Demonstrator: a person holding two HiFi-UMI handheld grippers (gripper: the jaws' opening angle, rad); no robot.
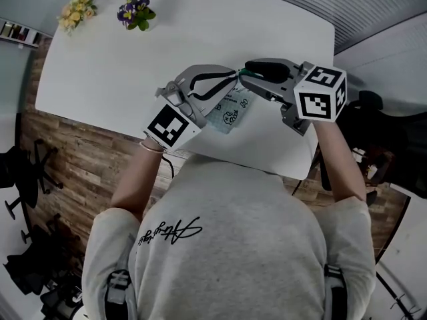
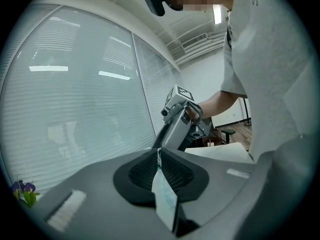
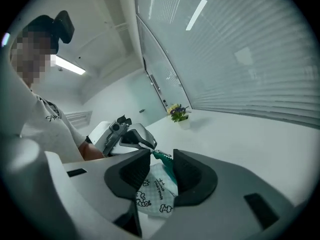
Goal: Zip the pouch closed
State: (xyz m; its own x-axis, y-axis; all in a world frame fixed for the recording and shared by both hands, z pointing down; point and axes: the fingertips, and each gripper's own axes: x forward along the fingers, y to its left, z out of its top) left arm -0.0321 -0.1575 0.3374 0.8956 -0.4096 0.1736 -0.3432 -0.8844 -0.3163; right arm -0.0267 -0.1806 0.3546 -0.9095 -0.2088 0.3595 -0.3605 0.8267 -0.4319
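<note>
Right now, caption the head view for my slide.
Left gripper pinches a printed pouch over the white table; right gripper, jaws open, straddles its green zipper.

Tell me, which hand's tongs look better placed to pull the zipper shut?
Right, probably. The left tongs are clamped on the pouch, anchoring it, while the right tongs stand apart around the green zipper end, free to grab and slide it.

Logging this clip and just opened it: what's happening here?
A person holds a patterned pouch above a white table with two handheld grippers. The left gripper is clamped on one edge. The right gripper has its jaws apart around the green zipper edge, not pressing on it.
</note>
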